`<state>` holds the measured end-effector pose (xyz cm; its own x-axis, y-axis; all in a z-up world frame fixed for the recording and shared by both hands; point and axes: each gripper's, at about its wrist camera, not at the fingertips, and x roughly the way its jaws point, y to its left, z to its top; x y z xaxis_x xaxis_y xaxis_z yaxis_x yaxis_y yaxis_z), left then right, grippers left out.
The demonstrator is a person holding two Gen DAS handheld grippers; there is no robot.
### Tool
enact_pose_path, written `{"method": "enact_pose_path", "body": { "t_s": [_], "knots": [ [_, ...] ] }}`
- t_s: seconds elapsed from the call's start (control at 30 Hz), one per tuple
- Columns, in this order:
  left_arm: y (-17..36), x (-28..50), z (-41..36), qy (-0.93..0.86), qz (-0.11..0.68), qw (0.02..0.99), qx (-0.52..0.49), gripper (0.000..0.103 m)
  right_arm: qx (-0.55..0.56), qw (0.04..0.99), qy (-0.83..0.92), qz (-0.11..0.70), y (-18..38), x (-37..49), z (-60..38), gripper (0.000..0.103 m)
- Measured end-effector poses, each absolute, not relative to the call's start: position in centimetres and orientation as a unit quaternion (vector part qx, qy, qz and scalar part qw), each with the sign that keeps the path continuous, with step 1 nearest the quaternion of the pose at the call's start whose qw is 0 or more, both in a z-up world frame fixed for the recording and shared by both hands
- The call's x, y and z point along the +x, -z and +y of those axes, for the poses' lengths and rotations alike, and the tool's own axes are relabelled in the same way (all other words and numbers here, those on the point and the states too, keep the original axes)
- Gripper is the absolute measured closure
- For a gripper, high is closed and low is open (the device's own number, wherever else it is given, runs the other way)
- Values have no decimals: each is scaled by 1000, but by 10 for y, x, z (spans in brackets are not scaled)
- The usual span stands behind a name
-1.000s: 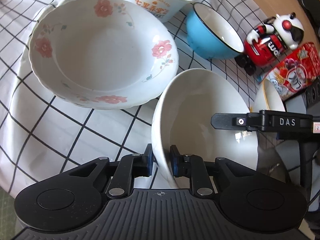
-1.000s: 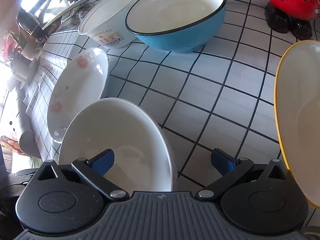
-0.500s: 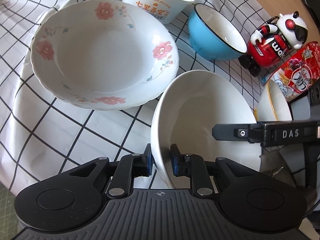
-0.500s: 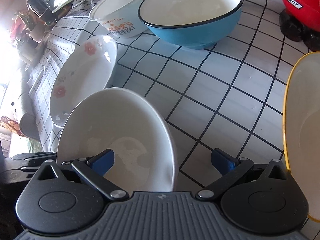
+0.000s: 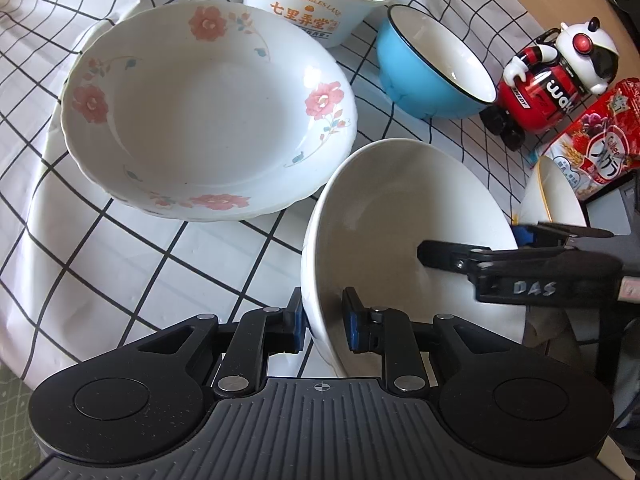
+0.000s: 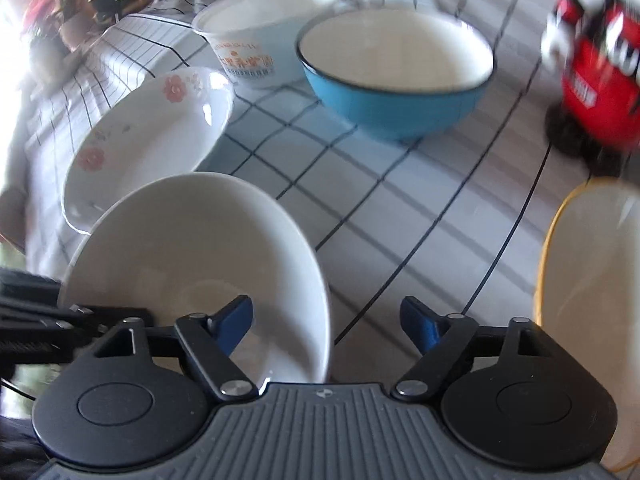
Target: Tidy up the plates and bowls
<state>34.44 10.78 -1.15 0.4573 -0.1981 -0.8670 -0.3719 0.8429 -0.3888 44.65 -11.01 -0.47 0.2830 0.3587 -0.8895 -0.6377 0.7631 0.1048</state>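
While the white bowl (image 5: 400, 232) sits tilted on the checked cloth (image 5: 120, 264), both grippers straddle its rim from opposite sides; the left gripper (image 5: 322, 320) has the near rim between its blue pads (image 5: 298, 322), jaws opening, and a gap shows at the inner pad, so the pinch looks to be loosening rather than firm; the right gripper (image 6: 326, 322) has one finger inside the bowl and one outside over the cloth, jaws closing, still spread wide and not touching the wall; in the left wrist view its arm crosses the far right side of the bowl.

Key relation: the bowl's rim runs straight through both jaw gaps, wall roughly edge-on to each gripper; the bowl opening faces up and away from the left gripper; the right gripper is placed to take over, judging by the closing jaws.

Neighbours: flowered plate (image 5: 208, 112) just beside the bowl on the left, possibly touching at the rim, cannot tell; blue bowl (image 5: 432, 68) and paper cup (image 5: 312, 4) well behind; yellow-rimmed bowl (image 6: 592, 292) near on the right of the right gripper; right wrist view is blurred.

Risk: if the left lets go before the right bites, the tilted bowl may drop or rock onto the plate.
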Motion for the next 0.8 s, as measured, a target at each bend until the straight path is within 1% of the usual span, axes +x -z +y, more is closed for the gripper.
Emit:
{"method": "enact_pose_path", "body": {
  "t_s": [0.1,0.17,0.3,0.37,0.5,0.57,0.73,0.8],
  "knots": [
    [12,344,108,-50,517,809,-273,79,-145,833,-314,432,-6,433,-111,23],
    [12,344,109,-51,516,810,-275,79,-157,840,-317,411,-11,432,-107,22],
    [11,342,105,-54,511,816,-265,79,-181,809,-330,452,-8,441,-99,23],
    [11,342,105,-52,513,815,-265,79,-179,795,-336,473,-7,443,-100,37],
    [12,341,108,-49,512,813,-273,80,-149,770,-352,511,-2,444,-104,44],
    [12,342,106,-46,513,814,-268,80,-135,761,-350,530,3,444,-105,51],
    [10,346,100,-43,522,816,-244,78,-113,751,-349,549,4,443,-109,55],
    [9,348,97,-40,525,817,-234,77,-110,748,-347,555,4,441,-109,54]
  ]
}}
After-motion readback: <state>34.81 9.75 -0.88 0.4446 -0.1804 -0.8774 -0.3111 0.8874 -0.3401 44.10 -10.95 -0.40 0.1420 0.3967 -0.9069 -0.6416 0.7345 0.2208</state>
